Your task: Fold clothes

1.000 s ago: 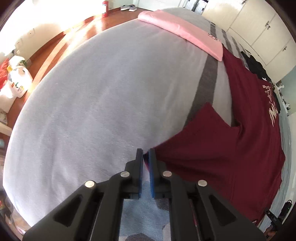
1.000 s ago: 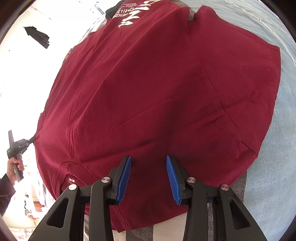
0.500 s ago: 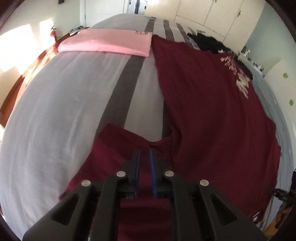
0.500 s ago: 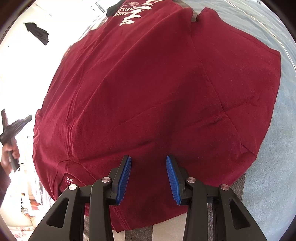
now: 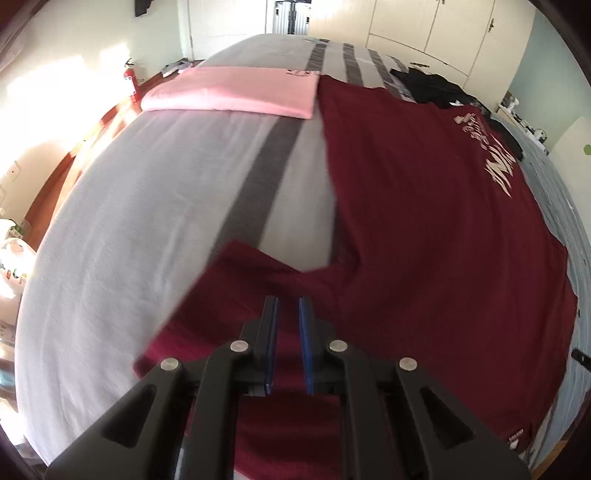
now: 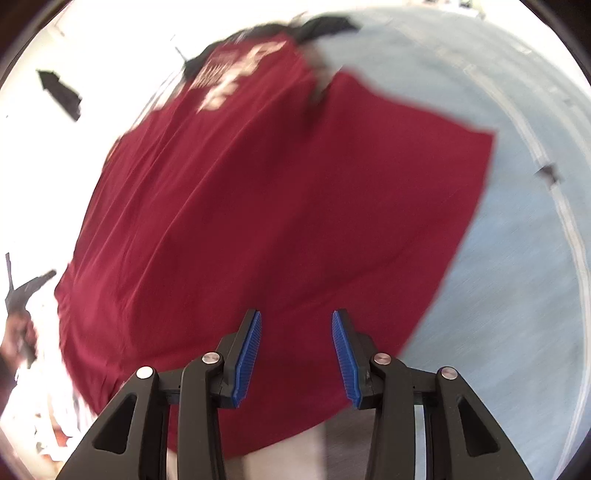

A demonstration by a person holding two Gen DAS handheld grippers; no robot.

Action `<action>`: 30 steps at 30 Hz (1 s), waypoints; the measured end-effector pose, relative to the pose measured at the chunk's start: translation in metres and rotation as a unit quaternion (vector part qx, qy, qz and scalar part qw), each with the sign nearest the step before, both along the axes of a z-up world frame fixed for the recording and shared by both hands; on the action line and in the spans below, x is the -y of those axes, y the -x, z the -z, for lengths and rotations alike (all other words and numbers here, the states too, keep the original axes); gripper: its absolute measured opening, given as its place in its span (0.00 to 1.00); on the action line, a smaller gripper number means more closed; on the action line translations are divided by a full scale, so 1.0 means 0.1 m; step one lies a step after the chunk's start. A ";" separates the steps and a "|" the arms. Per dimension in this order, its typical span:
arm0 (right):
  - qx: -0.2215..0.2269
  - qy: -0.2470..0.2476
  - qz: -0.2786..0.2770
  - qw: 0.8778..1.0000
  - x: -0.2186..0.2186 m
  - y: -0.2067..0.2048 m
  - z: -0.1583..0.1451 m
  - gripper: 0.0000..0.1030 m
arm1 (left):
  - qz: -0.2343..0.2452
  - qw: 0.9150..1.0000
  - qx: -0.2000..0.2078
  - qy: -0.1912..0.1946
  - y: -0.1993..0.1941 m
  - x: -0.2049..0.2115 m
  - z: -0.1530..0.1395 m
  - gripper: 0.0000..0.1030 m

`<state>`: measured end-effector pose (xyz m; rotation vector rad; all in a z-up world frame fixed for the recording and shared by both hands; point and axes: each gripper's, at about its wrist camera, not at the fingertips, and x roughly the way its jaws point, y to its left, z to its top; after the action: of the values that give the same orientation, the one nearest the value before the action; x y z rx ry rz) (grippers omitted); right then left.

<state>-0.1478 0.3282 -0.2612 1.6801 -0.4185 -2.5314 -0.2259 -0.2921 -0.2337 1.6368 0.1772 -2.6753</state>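
Observation:
A maroon T-shirt (image 5: pixel 424 221) with white print lies spread on the bed (image 5: pixel 147 203). My left gripper (image 5: pixel 288 302) hangs over its near sleeve (image 5: pixel 236 280). The jaws are almost together, with maroon cloth in the slit, and creases at the armpit run toward them. In the right wrist view the same T-shirt (image 6: pixel 277 203) fills the blurred picture. My right gripper (image 6: pixel 297 317) hovers above its near edge. Its jaws are opening with nothing between them. A hand with the other gripper (image 6: pixel 26 291) shows at the left edge there.
A folded pink garment (image 5: pixel 236 92) lies at the far side of the bed, touching the T-shirt's far corner. Black clothes (image 5: pixel 436 86) are piled beyond the shirt. A red fire extinguisher (image 5: pixel 129 79) stands by the wall, wardrobe doors (image 5: pixel 443 29) behind. White bags (image 5: pixel 11 266) sit on the floor at left.
My left gripper has swung from the sleeve's outer corner in over the sleeve and rolled. My right gripper has risen and moved, its jaws now wider apart.

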 end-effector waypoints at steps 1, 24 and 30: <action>-0.005 -0.013 0.018 1.000 -0.14 0.07 0.00 0.47 | 0.002 1.000 0.007 -0.006 -0.05 -0.10 0.03 0.08; -0.055 0.018 0.154 0.986 -1.57 0.54 0.02 0.01 | 0.010 0.997 0.071 -0.026 -0.54 -0.93 0.26 0.08; -0.057 0.025 0.159 0.985 -1.77 0.46 -0.04 0.01 | 0.008 0.997 0.067 -0.024 -0.73 -0.88 0.18 0.08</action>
<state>-0.1941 0.5054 -0.2574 1.5480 -0.7905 -2.7919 -0.1528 -0.2044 -0.2514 1.8303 0.2309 -2.5806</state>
